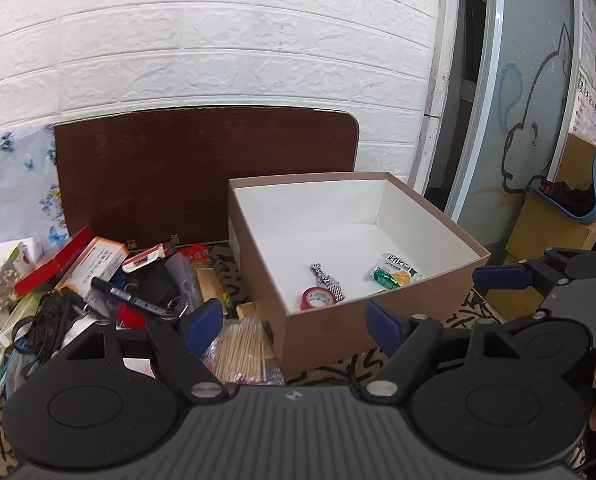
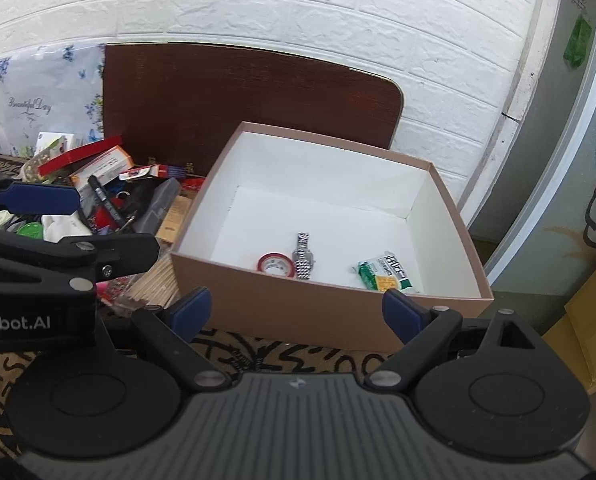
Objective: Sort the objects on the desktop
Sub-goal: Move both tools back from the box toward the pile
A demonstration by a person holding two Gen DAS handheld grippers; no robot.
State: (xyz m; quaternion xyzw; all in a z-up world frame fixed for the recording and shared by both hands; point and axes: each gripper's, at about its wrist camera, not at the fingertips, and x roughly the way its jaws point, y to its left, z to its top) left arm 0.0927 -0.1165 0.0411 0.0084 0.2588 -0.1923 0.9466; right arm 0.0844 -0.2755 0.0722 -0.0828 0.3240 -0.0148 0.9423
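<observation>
An open brown cardboard box (image 1: 338,332) (image 2: 298,308) with a white inside holds a red tape roll (image 1: 318,298) (image 2: 273,265), a silver watch (image 1: 326,276) (image 2: 304,256) and a green snack packet (image 1: 394,274) (image 2: 386,272). Left of the box lies a pile of clutter (image 1: 97,280) (image 2: 97,192): a black marker (image 1: 129,296), red and orange boxes, cables, a bundle of wooden sticks (image 1: 241,344). My left gripper (image 1: 293,322) is open and empty, in front of the box's near left corner. My right gripper (image 2: 298,312) is open and empty, in front of the box's near wall.
A dark brown board (image 1: 205,172) leans against the white brick wall behind the pile and box. A floral bag (image 2: 41,100) stands at the far left. A patterned cloth (image 2: 277,356) covers the table. Cardboard boxes (image 1: 546,236) stand at the right.
</observation>
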